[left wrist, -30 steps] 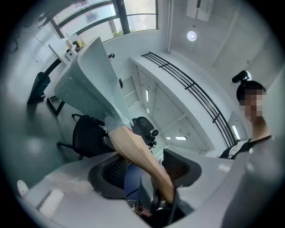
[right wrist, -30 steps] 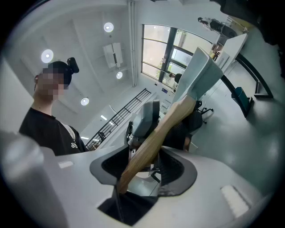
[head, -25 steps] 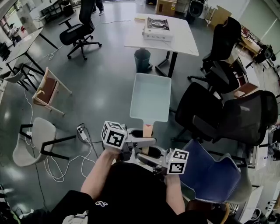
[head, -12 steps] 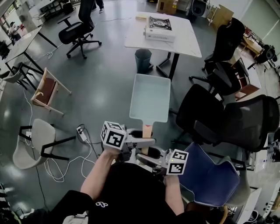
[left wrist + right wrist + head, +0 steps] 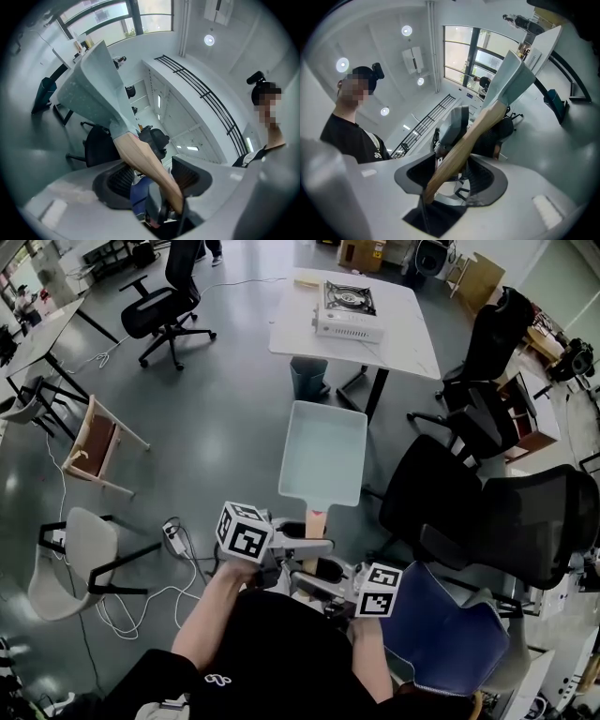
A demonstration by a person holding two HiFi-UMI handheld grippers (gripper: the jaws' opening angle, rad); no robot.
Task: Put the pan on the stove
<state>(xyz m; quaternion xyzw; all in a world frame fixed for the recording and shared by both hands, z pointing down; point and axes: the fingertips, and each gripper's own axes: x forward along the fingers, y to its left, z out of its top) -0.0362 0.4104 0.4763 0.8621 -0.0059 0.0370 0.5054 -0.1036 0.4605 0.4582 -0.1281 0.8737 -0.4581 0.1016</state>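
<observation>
currently far off: white table. nearer, held level in mid-air above the floor, pale square pan, open side up, prob to avoid tipping. well apart from stove on that far table. clamped from left & right on wooden handle: left gripper, right gripper, jaws fairly wide yet pressing it, likely 2 grips vs sag.

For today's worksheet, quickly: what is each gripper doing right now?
Left gripper: closed, holding the pan by its wooden handle.
Right gripper: closed on the same wooden handle.
</observation>
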